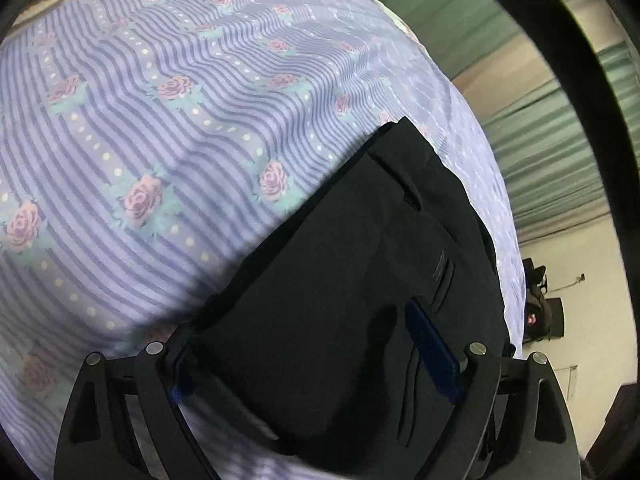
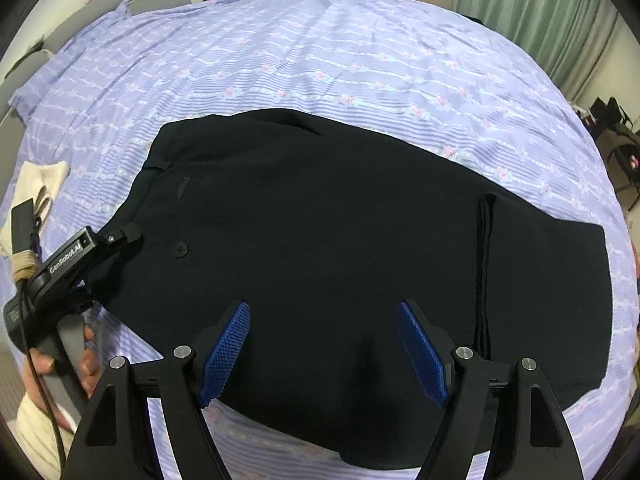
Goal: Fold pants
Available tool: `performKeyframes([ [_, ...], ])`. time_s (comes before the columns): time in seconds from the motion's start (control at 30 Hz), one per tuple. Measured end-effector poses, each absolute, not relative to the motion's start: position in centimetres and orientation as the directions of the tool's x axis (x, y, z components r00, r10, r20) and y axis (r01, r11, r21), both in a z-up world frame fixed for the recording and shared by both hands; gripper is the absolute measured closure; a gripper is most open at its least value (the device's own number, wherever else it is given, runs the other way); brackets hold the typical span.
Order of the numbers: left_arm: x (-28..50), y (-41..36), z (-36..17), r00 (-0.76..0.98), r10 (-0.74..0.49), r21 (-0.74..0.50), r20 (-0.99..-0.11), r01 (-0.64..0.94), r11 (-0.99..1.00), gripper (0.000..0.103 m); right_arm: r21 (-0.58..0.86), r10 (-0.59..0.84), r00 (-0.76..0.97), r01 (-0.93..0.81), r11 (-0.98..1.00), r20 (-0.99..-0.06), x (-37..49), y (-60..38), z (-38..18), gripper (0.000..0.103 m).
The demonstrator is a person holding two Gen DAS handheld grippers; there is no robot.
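Note:
Black pants (image 2: 320, 220) lie flat on the bed, waistband and button at the left, a folded-over leg end (image 2: 540, 300) at the right. My right gripper (image 2: 324, 344) is open just above the pants' near edge, blue pads apart, holding nothing. My left gripper (image 1: 308, 360) is open at the waistband end of the pants (image 1: 352, 260), with the fabric edge lying between its fingers. It also shows in the right wrist view (image 2: 116, 240), its tip resting at the pants' left edge, held by a hand.
A lilac striped bedsheet with roses (image 2: 320, 60) covers the bed. A cream garment (image 2: 40, 188) lies at the left. Green curtains (image 2: 560, 12) hang behind. Chairs and bags (image 2: 616, 132) stand on the floor to the right.

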State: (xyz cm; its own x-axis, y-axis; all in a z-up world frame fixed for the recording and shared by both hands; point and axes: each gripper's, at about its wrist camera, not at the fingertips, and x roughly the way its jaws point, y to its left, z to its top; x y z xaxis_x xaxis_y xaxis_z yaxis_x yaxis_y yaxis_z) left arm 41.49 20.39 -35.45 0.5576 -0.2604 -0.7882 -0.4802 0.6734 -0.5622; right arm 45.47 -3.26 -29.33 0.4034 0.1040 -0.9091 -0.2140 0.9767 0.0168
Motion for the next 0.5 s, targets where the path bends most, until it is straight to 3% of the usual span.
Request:
performKeyframes([
  [0.17, 40.4, 19.4, -33.1, 0.575, -0.327, -0.608, -0.750, -0.404, 0.683, 0.041, 0.065, 0.135, 0.401, -0.184, 0.981, -0.906, 45.5, -3.8, -29.2, 0.027],
  [0.33, 41.1, 21.1, -34.9, 0.600, -0.332, -0.668, -0.728, -0.509, 0.543, 0.045, 0.057, 0.130, 0.414, -0.184, 0.981, -0.901, 45.3, -4.4, -28.9, 0.027],
  [0.37, 41.5, 21.5, -35.7, 0.589, -0.328, -0.663, -0.738, -0.546, 0.513, 0.056, 0.051, 0.124, 0.417, -0.182, 0.982, -0.901, 45.3, -4.6, -28.9, 0.027],
  [0.43, 41.7, 21.6, -35.9, 0.572, -0.302, -0.636, -0.763, -0.582, 0.506, 0.063, 0.041, 0.113, 0.421, -0.176, 0.984, -0.900, 45.1, -4.9, -28.6, 0.027],
  [0.5, 41.8, 20.7, -34.1, 0.569, -0.254, -0.596, -0.782, -0.562, 0.573, 0.079, 0.027, 0.105, 0.433, -0.181, 0.983, -0.895, 44.7, -5.5, -28.1, 0.028],
])
